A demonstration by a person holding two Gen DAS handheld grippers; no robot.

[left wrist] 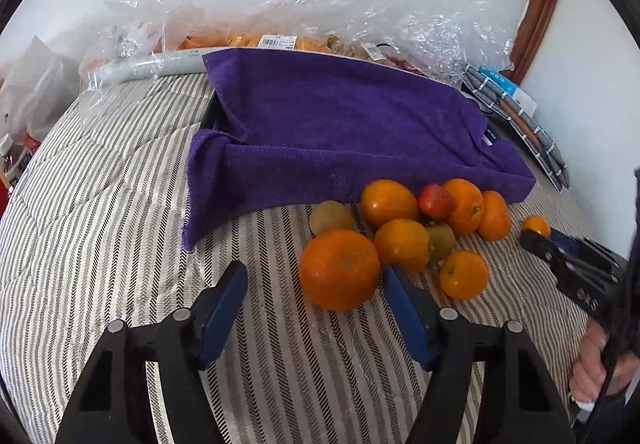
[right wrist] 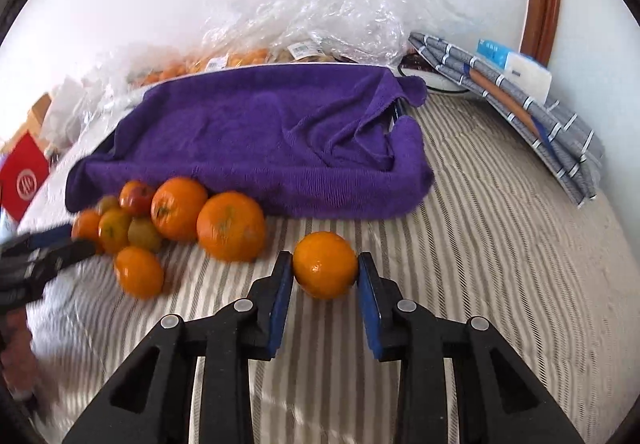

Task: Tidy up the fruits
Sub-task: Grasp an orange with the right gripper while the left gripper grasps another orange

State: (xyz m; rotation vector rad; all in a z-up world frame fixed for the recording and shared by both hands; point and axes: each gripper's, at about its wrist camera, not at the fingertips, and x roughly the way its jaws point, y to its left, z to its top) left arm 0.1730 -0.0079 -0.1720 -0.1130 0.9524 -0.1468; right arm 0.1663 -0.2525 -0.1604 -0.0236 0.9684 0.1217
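Observation:
A pile of oranges [left wrist: 400,240], kiwis [left wrist: 331,216] and a red fruit [left wrist: 436,200] lies on the striped cloth in front of a tray draped with a purple towel [left wrist: 340,131]. My left gripper [left wrist: 316,284] is open, its jaws around the big front orange [left wrist: 339,268]. My right gripper [right wrist: 325,276] is shut on a small orange [right wrist: 325,264], apart from the pile [right wrist: 176,219] to its left. It also shows in the left wrist view [left wrist: 538,230] with that orange [left wrist: 536,224]. The towel-covered tray [right wrist: 260,139] lies just behind.
Clear plastic bags of fruit [left wrist: 280,39] lie behind the tray against the wall. Folded grey cloths [right wrist: 520,103] and a small box [right wrist: 516,63] sit at the right. A red box [right wrist: 24,175] is at the far left. Striped cloth [right wrist: 500,244] covers the surface.

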